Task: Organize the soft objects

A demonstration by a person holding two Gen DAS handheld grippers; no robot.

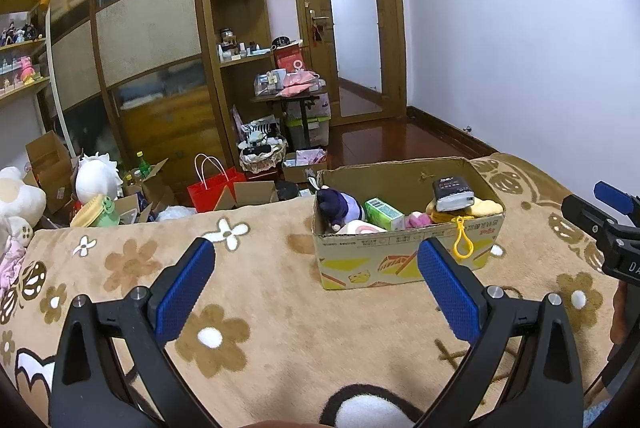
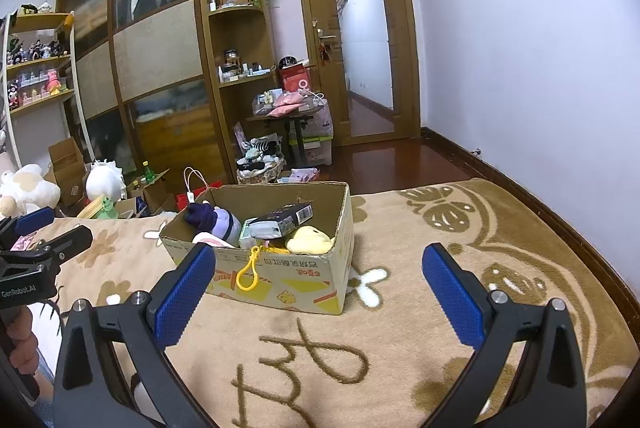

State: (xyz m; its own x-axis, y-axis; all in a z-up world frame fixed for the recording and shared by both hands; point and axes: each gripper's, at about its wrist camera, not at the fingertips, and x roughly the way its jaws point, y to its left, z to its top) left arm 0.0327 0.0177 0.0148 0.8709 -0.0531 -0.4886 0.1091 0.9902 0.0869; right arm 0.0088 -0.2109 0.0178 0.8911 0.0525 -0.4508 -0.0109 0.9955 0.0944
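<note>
A cardboard box (image 1: 400,260) (image 2: 280,284) stands on the tan flowered blanket (image 1: 260,308) (image 2: 400,328). It holds a purple plush doll (image 1: 340,206) (image 2: 212,218), a yellow plush (image 1: 484,208) (image 2: 310,240) with a yellow clip (image 1: 462,242) (image 2: 248,272) hanging over the rim, a green packet (image 1: 383,213) and a dark packet (image 1: 454,194) (image 2: 286,218). My left gripper (image 1: 320,280) is open and empty, just short of the box. My right gripper (image 2: 320,284) is open and empty, facing the box's right corner.
Beyond the blanket's far edge lie white plush toys (image 1: 98,176) (image 2: 28,188), a red bag (image 1: 214,188), open cartons and a basket (image 1: 262,152). A wardrobe, shelves and a door (image 2: 360,40) stand behind. The right gripper shows at the left wrist view's right edge (image 1: 600,224).
</note>
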